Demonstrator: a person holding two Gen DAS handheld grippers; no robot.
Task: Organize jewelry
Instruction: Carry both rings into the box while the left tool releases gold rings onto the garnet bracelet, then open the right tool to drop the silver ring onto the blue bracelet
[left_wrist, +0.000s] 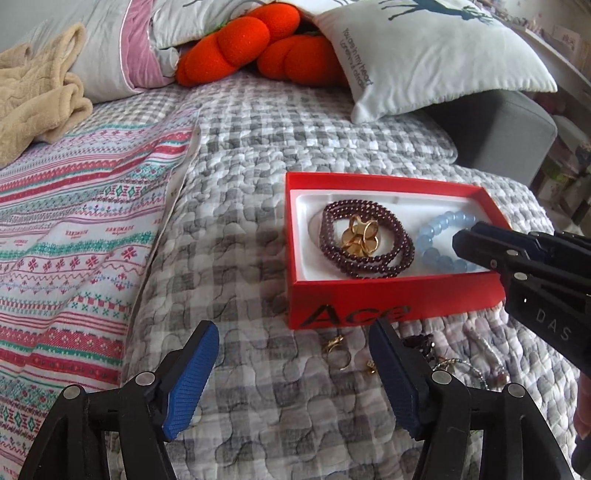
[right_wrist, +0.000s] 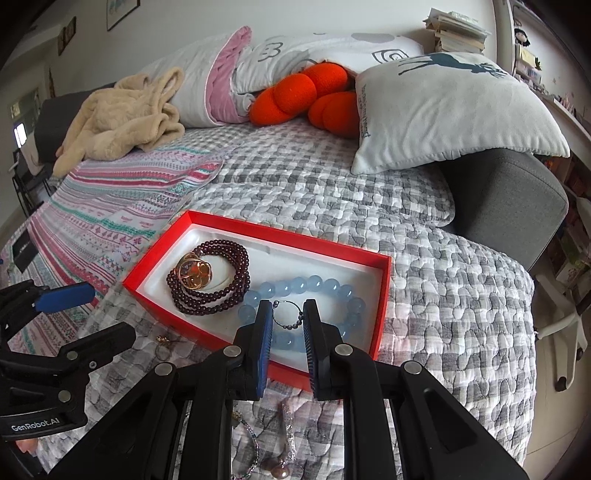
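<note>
Here, your right gripper (right_wrist: 287, 320) pinches a thin hoop earring (right_wrist: 287, 314) over the red box (right_wrist: 382, 295), your left gripper (left_wrist: 293, 363) wide apart and empty, loose rings (left_wrist: 338, 350) beside the box front.

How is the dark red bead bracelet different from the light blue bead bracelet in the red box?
The dark red bead bracelet has tiny beads coiled in several loops; the light blue bead bracelet has big beads in one loop. The dark red one circles a gold ornament; the blue one lies nearer the right tongs. Both rest inside the red box.
</note>
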